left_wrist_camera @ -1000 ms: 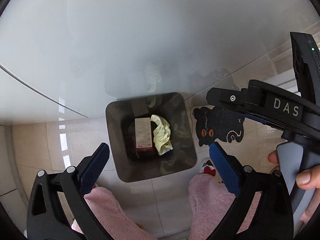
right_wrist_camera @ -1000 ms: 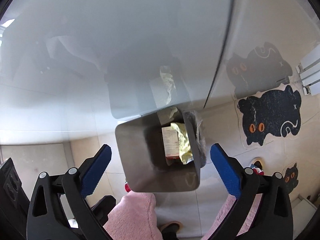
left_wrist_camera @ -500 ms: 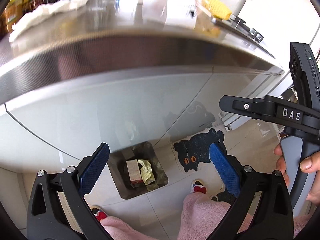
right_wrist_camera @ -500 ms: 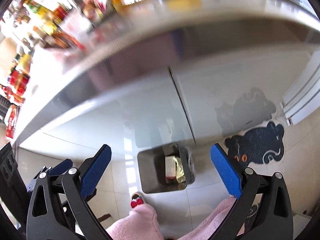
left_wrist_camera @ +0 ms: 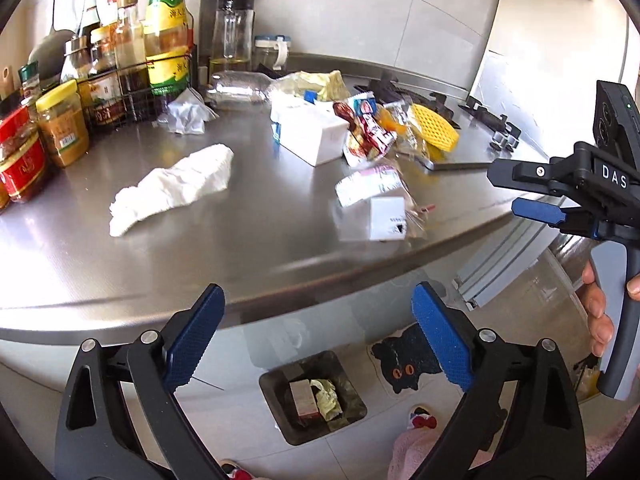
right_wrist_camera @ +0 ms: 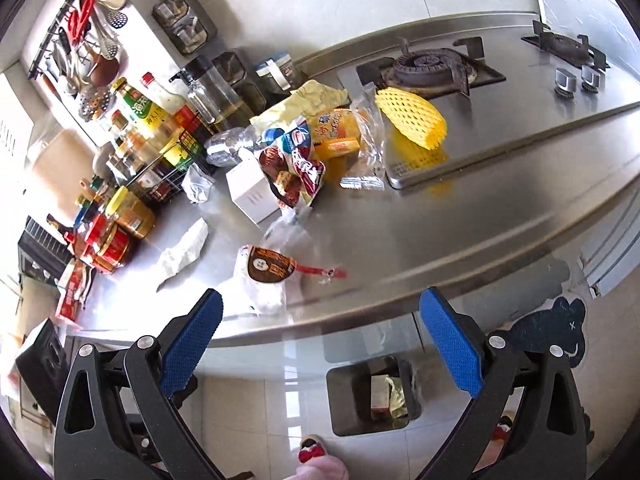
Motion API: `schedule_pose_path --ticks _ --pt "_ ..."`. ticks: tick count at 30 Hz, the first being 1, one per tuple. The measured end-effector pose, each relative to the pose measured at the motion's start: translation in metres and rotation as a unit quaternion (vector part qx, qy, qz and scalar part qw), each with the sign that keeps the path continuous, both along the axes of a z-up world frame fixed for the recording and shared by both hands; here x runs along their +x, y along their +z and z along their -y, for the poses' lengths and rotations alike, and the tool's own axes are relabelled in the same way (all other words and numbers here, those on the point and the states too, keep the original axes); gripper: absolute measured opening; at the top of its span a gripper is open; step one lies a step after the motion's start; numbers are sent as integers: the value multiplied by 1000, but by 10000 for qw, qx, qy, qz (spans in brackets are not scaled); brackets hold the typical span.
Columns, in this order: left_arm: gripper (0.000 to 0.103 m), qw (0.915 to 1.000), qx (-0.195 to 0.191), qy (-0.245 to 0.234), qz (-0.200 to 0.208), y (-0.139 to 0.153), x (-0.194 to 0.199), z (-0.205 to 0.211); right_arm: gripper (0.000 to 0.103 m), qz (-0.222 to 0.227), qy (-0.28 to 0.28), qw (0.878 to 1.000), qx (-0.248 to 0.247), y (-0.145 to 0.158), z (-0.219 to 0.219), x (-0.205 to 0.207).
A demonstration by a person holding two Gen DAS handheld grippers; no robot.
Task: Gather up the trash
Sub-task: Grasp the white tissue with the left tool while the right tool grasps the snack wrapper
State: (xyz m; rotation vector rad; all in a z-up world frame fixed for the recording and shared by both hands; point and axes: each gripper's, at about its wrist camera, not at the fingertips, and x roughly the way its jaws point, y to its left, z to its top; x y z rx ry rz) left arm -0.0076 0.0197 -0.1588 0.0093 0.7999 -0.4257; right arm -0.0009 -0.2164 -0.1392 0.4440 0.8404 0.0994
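Note:
Trash lies scattered on the steel counter (left_wrist_camera: 260, 240): a crumpled white paper towel (left_wrist_camera: 172, 188), a white box (left_wrist_camera: 310, 132), snack wrappers (left_wrist_camera: 368, 132), a yellow foam net (left_wrist_camera: 434, 128) and a clear bag holding a small white box (left_wrist_camera: 384, 216). On the floor below stands a dark bin (left_wrist_camera: 276, 388) with a small carton (left_wrist_camera: 304, 398) and yellow paper (left_wrist_camera: 328, 398) inside. My left gripper (left_wrist_camera: 316, 292) hangs before the counter's edge, jaws wide and closing, nothing between them. My right gripper (right_wrist_camera: 320, 294) is open and empty, near a brown-labelled wrapper (right_wrist_camera: 268, 272).
Sauce bottles and jars (left_wrist_camera: 100, 80) crowd the counter's left side. A gas hob (right_wrist_camera: 428, 66) sits at the back right. A black cat-shaped mat (left_wrist_camera: 408, 364) lies on the floor beside the bin. A hand (left_wrist_camera: 600, 320) holds the right gripper's handle.
Both grippers have risen from just above the floor bin to counter height and tilted up, so the littered counter now fills the views. Both stay empty.

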Motion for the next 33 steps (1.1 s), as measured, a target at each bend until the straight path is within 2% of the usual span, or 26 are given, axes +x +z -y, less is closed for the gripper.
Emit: schedule_pose_path --ticks 2,5,8,14,25,27,29,33 --pt "87 9999 91 76 108 4 11 -7 89 -33 112 9999 -17 1 -9 10" --pt "86 9995 147 202 215 12 27 -21 86 -92 227 9997 -92 4 -21 25" --pt "80 9989 139 359 272 18 42 -34 72 -232 305 9992 -132 5 -31 37" --pt "78 9980 360 403 315 19 69 -54 71 -507 328 9981 -91 -2 -50 57" --pt "78 9976 606 317 -41 -10 117 -74 71 -1005 209 9945 -191 -36 -74 77" --pt "78 9978 582 280 -120 -14 121 -74 65 -1025 204 9939 -355 -40 -77 79" --pt "74 9979 594 215 -161 -18 123 -72 62 -973 194 9936 -539 -39 -79 81" --pt "59 9979 590 165 -202 -22 128 -67 46 -982 154 9931 -618 -38 -76 85"
